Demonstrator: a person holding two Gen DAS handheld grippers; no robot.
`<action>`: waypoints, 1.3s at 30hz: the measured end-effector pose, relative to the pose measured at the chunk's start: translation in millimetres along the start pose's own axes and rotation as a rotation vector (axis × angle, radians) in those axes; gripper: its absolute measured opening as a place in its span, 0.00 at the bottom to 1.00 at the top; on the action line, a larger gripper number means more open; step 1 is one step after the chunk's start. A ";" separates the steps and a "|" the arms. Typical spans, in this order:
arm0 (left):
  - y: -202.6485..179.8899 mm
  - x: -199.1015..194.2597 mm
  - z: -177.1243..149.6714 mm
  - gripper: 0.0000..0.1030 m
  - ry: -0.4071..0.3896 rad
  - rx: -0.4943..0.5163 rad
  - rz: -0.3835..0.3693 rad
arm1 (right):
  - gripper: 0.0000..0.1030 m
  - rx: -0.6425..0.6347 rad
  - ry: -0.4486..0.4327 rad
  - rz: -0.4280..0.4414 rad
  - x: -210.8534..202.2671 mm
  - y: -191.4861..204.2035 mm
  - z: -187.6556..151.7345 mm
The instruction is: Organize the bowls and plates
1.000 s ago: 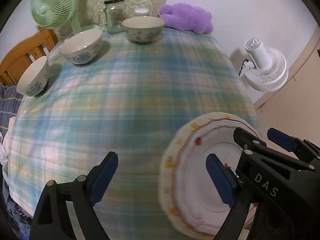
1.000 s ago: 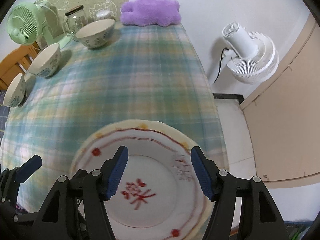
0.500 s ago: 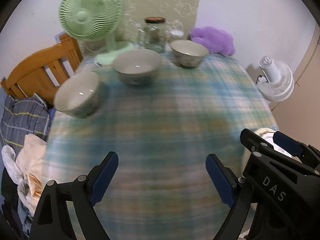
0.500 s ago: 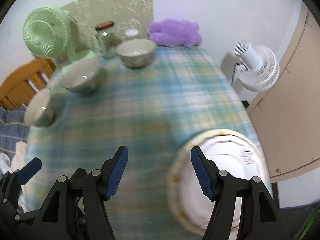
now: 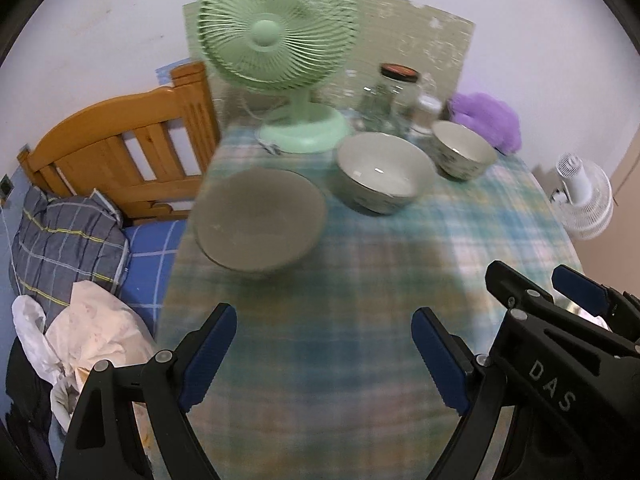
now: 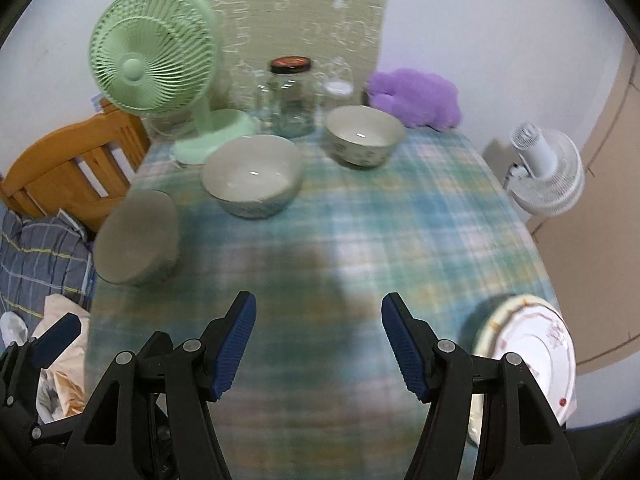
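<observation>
Three pale patterned bowls stand in a row on the plaid tablecloth (image 6: 360,240): a near-left bowl (image 5: 260,220) (image 6: 136,238), a middle bowl (image 5: 384,174) (image 6: 252,176) and a far bowl (image 5: 464,156) (image 6: 364,136). A white plate with red markings (image 6: 532,352) lies at the table's near right edge. My left gripper (image 5: 324,356) is open and empty above the cloth, short of the near-left bowl. My right gripper (image 6: 318,344) is open and empty, left of the plate; it also shows in the left wrist view (image 5: 580,292).
A green desk fan (image 5: 280,32) (image 6: 154,60), a glass jar (image 6: 290,96) and a purple plush (image 6: 416,96) stand at the table's far end. A wooden chair (image 5: 120,140) and bedding (image 5: 64,236) are on the left. A white floor fan (image 6: 548,172) stands to the right.
Both grippers have swung left and away from the plate, which now sits at the right edge of the right wrist view. The bowls have come nearer and more central. Both stay open.
</observation>
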State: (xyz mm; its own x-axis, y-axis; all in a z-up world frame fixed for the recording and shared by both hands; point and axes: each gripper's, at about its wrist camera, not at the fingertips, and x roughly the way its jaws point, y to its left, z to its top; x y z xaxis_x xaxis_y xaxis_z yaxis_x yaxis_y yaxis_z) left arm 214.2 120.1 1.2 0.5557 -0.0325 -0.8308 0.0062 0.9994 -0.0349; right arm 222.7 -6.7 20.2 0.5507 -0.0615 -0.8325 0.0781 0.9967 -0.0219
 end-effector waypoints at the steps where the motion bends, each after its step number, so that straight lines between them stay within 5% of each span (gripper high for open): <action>1: 6.4 2.6 3.5 0.88 -0.006 -0.002 0.007 | 0.68 -0.020 -0.004 0.021 2.1 8.9 4.3; 17: 90.2 68.7 59.5 0.87 -0.021 -0.091 0.090 | 0.72 -0.013 -0.055 0.095 59.2 99.2 59.8; 21: 93.6 85.5 65.4 0.76 -0.024 -0.079 0.090 | 0.70 -0.010 -0.044 0.085 76.6 107.2 66.4; 28: 93.6 118.9 69.6 0.52 0.033 -0.058 0.081 | 0.46 -0.018 0.032 0.103 115.4 123.7 71.9; 30: 92.9 123.8 70.0 0.35 0.049 -0.053 0.072 | 0.36 -0.019 0.057 0.110 123.9 126.3 72.1; 32: 94.2 127.3 70.3 0.30 0.063 -0.062 0.074 | 0.22 -0.018 0.078 0.117 129.9 127.0 72.4; 39: 98.1 129.1 71.1 0.19 0.076 -0.054 0.076 | 0.17 -0.044 0.084 0.097 132.7 135.4 72.6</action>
State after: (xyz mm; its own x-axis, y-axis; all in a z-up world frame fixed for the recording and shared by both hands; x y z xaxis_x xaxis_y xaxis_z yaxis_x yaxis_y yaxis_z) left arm 345.6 215.0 -70.0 0.4883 0.0404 -0.8717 -0.0797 0.9968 0.0015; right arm 366.7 116.2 -53.1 0.4821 0.0381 -0.8753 -0.0101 0.9992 0.0380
